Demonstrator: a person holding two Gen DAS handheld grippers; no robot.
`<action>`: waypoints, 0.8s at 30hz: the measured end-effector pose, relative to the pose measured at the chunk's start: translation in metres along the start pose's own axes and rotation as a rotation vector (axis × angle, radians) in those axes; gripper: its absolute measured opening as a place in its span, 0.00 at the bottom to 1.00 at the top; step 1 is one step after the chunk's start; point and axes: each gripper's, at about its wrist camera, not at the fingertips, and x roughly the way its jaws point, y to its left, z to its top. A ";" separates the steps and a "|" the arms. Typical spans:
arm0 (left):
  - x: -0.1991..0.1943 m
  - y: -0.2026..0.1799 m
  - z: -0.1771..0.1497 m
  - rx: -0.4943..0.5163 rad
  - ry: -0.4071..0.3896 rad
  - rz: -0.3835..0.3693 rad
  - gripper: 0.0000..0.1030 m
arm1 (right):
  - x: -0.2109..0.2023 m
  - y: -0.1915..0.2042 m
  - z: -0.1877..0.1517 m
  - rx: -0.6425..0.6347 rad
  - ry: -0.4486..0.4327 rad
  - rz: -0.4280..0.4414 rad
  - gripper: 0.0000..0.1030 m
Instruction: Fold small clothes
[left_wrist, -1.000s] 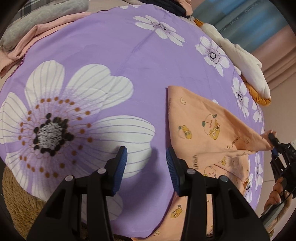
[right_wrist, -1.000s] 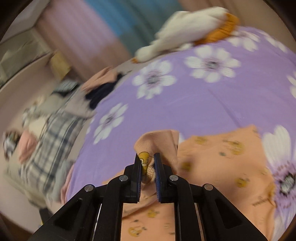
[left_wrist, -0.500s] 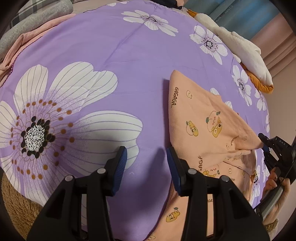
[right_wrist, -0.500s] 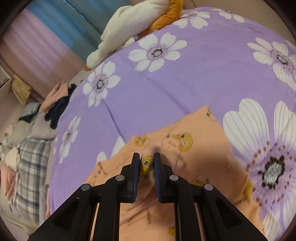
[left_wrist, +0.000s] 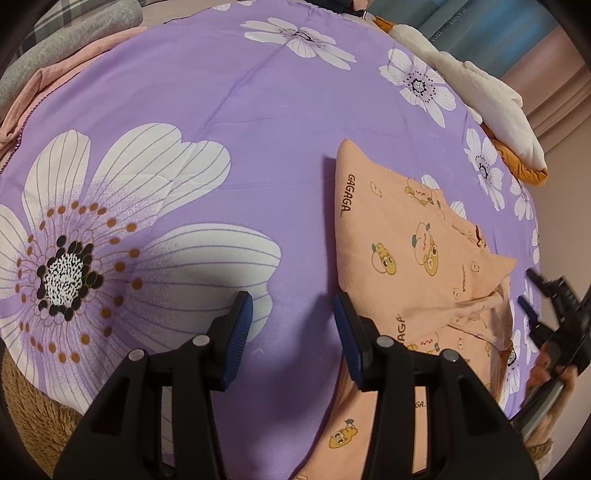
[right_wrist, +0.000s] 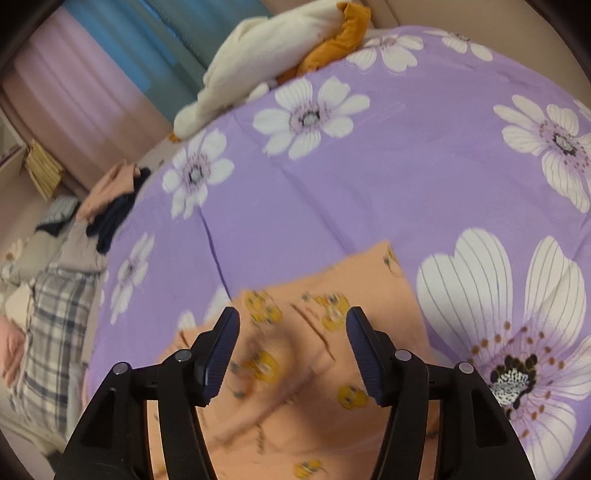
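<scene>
Left wrist view: peach garment (left_wrist: 413, 258) lies lengthwise pointing away; left hand-held gripper (left_wrist: 291, 332) apart, right hand-held gripper (right_wrist: 291, 343) opening, unclamped.

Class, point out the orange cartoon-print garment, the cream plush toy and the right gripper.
orange cartoon-print garment (left_wrist: 413, 240): left wrist view, its flat upper layer.
cream plush toy (right_wrist: 266, 48): right wrist view, its pale body.
right gripper (right_wrist: 291, 347): right wrist view, between its opening fingertips.
</scene>
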 end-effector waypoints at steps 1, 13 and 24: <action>0.000 0.000 0.000 -0.003 0.001 -0.004 0.44 | 0.005 -0.004 -0.004 0.004 0.019 -0.005 0.58; -0.003 0.000 -0.001 -0.005 0.002 -0.008 0.44 | 0.033 0.013 -0.028 -0.083 0.104 0.038 0.08; -0.004 0.001 -0.002 -0.003 0.006 -0.013 0.44 | -0.038 -0.004 -0.020 -0.103 -0.086 -0.026 0.08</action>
